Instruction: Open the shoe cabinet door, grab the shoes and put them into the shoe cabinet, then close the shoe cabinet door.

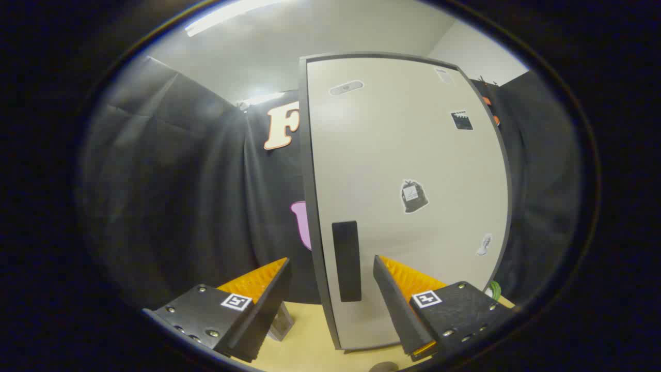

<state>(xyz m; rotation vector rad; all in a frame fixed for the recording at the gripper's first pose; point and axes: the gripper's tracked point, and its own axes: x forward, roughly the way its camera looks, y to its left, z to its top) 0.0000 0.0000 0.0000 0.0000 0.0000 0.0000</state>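
Observation:
A tall pale shoe cabinet [408,155] with a dark frame stands on the wooden table, its door shut. Several small stickers dot the door. A dark vertical handle [346,261] sits near the door's left edge. My gripper [330,266] is open, its fingers straddling the cabinet's left edge, and the handle lies between them just ahead. The left finger [258,281] is beside the cabinet's left side, the right finger [400,281] in front of the door. Nothing is held.
Black cloth walls surround the cabinet on both sides. The light wooden table [304,346] runs under the fingers. A small grey block [281,323] stands by the left finger. Something green [494,289] peeks out at the cabinet's lower right.

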